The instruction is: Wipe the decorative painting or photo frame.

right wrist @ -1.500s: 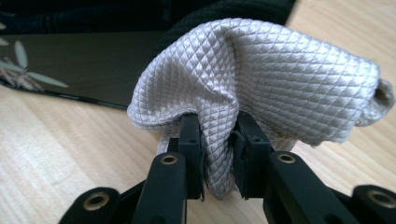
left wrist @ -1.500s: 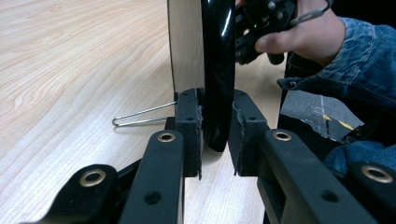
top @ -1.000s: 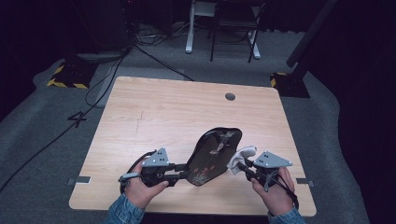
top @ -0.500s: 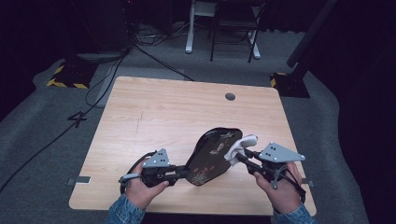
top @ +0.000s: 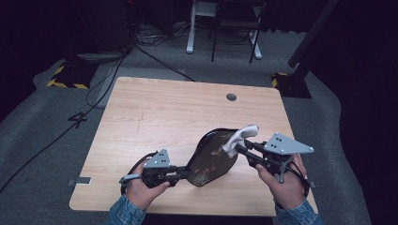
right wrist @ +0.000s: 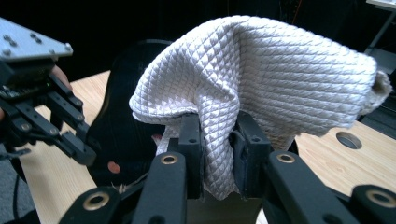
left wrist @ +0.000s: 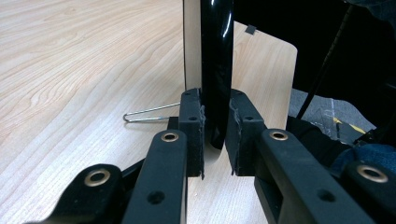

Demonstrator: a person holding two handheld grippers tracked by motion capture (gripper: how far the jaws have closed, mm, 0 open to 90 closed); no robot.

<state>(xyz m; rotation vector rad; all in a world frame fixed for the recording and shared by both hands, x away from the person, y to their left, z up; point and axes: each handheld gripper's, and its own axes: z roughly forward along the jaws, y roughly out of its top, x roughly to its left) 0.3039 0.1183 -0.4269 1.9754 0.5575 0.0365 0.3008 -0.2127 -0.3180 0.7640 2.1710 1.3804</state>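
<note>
One legible marking: the numeral "4", in dark tape on the grey floor, left of frame.

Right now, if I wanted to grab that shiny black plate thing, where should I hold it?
Probably by its thin rim, coming in from the side. The black plate stands tilted up on the table, so its edge is free; the left gripper pinches that narrow edge already. The wide flat face gives jaws nothing to close on.

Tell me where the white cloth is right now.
The white cloth is pinched in the right gripper, raised at the upper right edge of the black tray, which the left gripper holds over the near half of the wooden table.
</note>
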